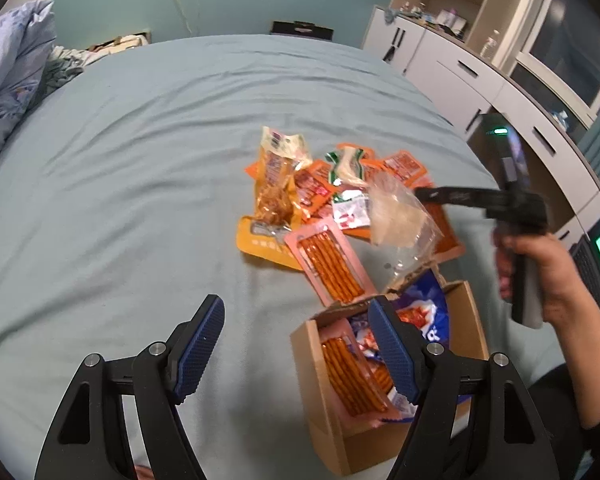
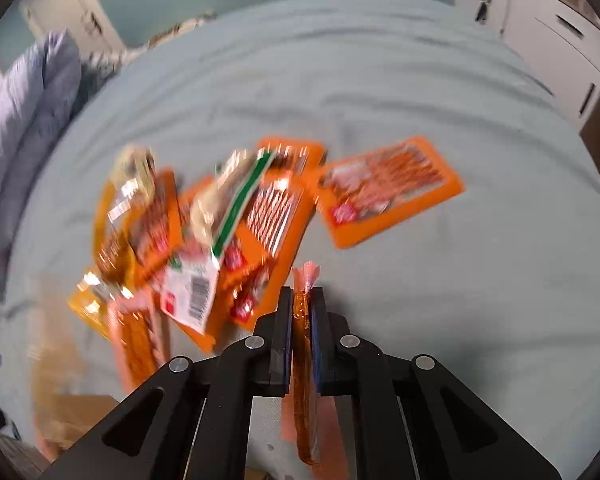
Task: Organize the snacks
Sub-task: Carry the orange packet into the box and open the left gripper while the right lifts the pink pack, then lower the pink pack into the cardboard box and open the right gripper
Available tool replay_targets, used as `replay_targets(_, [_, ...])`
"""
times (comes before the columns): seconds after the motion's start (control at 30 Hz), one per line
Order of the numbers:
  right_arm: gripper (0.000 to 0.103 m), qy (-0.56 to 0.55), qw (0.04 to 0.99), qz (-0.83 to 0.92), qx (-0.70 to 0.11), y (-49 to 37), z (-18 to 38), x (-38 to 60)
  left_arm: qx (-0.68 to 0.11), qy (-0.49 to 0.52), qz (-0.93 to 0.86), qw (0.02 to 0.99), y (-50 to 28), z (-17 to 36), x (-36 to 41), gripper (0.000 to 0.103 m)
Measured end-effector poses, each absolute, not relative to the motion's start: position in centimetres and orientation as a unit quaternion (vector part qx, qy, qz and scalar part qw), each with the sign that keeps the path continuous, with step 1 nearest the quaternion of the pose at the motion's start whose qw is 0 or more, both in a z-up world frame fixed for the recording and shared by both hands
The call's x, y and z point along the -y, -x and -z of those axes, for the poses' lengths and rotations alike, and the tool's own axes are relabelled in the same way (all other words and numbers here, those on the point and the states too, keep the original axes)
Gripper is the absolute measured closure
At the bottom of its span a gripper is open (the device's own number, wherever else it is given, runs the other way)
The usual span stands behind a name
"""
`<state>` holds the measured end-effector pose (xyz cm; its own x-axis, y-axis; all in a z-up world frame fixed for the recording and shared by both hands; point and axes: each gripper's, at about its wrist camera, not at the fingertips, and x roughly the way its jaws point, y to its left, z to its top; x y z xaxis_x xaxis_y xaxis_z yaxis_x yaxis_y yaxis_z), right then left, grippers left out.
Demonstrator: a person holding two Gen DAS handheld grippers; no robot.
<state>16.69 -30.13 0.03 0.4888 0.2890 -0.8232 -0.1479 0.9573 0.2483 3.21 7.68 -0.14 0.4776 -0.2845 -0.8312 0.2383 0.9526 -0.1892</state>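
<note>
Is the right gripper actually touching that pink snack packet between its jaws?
Touching. The right wrist view shows the right gripper with its jaws closed on the pink snack packet, both pads pressing its sides with no gap.

text: none legible | snack packets (image 1: 340, 200): print blurred | barcode unreadable

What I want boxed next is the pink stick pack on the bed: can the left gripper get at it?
Probably yes: the left gripper is open and empty, and the pink stick pack lies uncovered at the pile's near edge, just ahead.
</note>
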Motion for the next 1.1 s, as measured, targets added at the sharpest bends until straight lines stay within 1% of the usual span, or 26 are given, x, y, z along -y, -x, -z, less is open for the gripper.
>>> replay_targets(0.13, [0.097, -0.129, 0.871, -0.145, -0.452, -13.7, -4.2, 32.6, -0.485, 0.044, 0.141, 0.862, -3.5, 0.0, -8.6, 0.028])
replay_targets(0.2, [0.097, -0.174, 0.866, -0.189, -0.428, -11.0, -6.5, 33.4, -0.486, 0.057, 0.141, 0.860, -3.7, 0.0, -9.0, 0.028])
replay_targets(0.27, [0.097, -0.196, 0.854, -0.244, -0.415, -8.1, -8.3, 33.1, -0.488, 0.061, 0.138, 0.860, -3.8, 0.1, -9.1, 0.028])
replay_targets(0.37, [0.097, -0.186, 0.832, -0.314, -0.417, -4.2, -9.2, 29.5, -0.485, 0.052, 0.121, 0.864, -3.9, 0.2, -9.3, 0.028])
replay_targets(0.47, [0.097, -0.154, 0.824, -0.342, -0.425, -0.7, -8.7, 26.3, -0.482, 0.053, 0.108, 0.868, -4.0, 0.3, -9.8, 0.028])
replay_targets(0.5, [0.096, -0.142, 0.826, -0.343, -0.425, 0.1, -8.2, 25.5, -0.481, 0.057, 0.103, 0.869, -4.1, 0.3, -10.0, 0.028])
replay_targets(0.63, [0.085, -0.048, 0.864, -0.297, -0.404, 2.5, -6.9, 23.5, -0.479, 0.059, 0.092, 0.871, -4.3, 0.5, -10.3, 0.028])
replay_targets(0.67, [0.076, -0.042, 0.867, -0.296, -0.398, 2.6, -7.1, 23.2, -0.479, 0.056, 0.089, 0.872, -4.4, 0.5, -10.3, 0.028])
replay_targets(0.7, [0.069, -0.049, 0.868, -0.298, -0.395, 2.6, -7.6, 23.3, -0.478, 0.052, 0.085, 0.873, -4.4, 0.6, -10.3, 0.028])
replay_targets(0.73, [0.066, -0.061, 0.869, -0.299, -0.390, 2.6, -8.2, 23.2, -0.477, 0.049, 0.084, 0.874, -4.4, 0.7, -10.3, 0.028])
replay_targets(0.77, [0.056, -0.084, 0.873, -0.298, -0.377, 2.6, -9.1, 23.9, -0.477, 0.044, 0.081, 0.874, -4.3, 0.7, -10.2, 0.028])
replay_targets(0.8, [0.042, -0.104, 0.878, -0.293, -0.364, 2.9, -9.7, 24.9, -0.477, 0.041, 0.080, 0.874, -4.3, 0.7, -10.2, 0.028])
replay_targets(0.87, [0.028, -0.128, 0.892, -0.269, -0.339, 4.0, -10.2, 27.3, -0.477, 0.036, 0.077, 0.875, -4.1, 0.8, -10.1, 0.028])
replay_targets(0.93, [0.026, -0.128, 0.910, -0.223, -0.325, 5.6, -10.5, 29.6, -0.476, 0.035, 0.078, 0.875, -4.0, 0.7, -10.1, 0.028])
replay_targets(1.0, [0.026, -0.111, 0.925, -0.159, -0.327, 7.2, -10.0, 31.4, -0.473, 0.031, 0.080, 0.877, -3.9, 0.6, -9.9, 0.028])
replay_targets(1.1, [0.026, -0.122, 0.915, -0.098, -0.373, 8.3, -8.1, 32.9, -0.471, 0.024, 0.081, 0.878, -4.0, 0.5, -9.5, 0.028])
